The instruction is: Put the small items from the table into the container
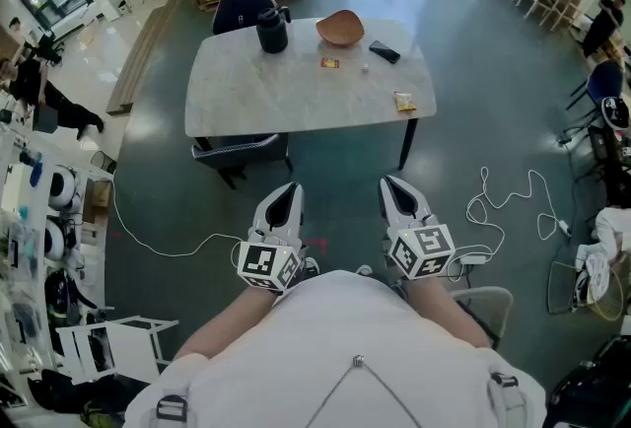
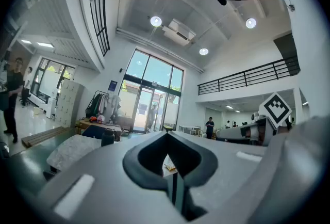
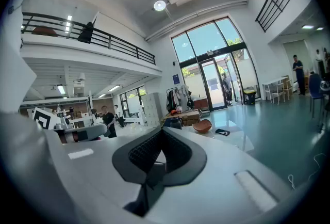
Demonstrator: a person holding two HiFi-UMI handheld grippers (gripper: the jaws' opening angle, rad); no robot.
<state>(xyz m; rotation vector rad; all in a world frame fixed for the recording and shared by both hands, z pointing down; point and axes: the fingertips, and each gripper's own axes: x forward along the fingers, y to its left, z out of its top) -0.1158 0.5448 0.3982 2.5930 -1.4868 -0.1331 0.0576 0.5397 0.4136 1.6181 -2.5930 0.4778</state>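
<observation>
Nearest the camera, at waist level over bare floor: left gripper [image 1: 287, 191] and right gripper [image 1: 395, 185], side by side, well short of the table [image 1: 296, 106]. Both tongs pinched narrow, tips together, nothing gripped in either; same reading in both gripper views. Aimed roughly level toward the table, not at any one item.

Under the near left corner of the table: dark chair [image 1: 240, 152], tucked in. On the floor off to the right: white cable [image 1: 513, 202], looping.

Near the front right corner of the table: yellow packet [image 1: 404, 102], close to the edge. Further in, past mid-table: small orange packet [image 1: 329, 63], then tiny white item [image 1: 365, 68] to its right, apart from it; too small to identify. Toward the far right: black phone [image 1: 385, 51], lying flat. By the far edge, centre: brown bowl [image 1: 340, 27], probably the container, empty as far as visible. Left of it: black jug [image 1: 273, 30], upright.

Task not begun, by the look of it: all small items out on the table, none in the bowl.

Risks, as judgement only:
- Reaching in with tongs shut and nudging the yellow packet off the near edge instead of straddling it.
- Flat packets hard to pinch off a smooth top, likely to slide.
- Tiny white item easy to flick away.
- Long reach to the bowl, with a gripper body possibly knocking the jug or shoving the bowl toward the far edge.
- Cable a possible snag on the step in.
</observation>
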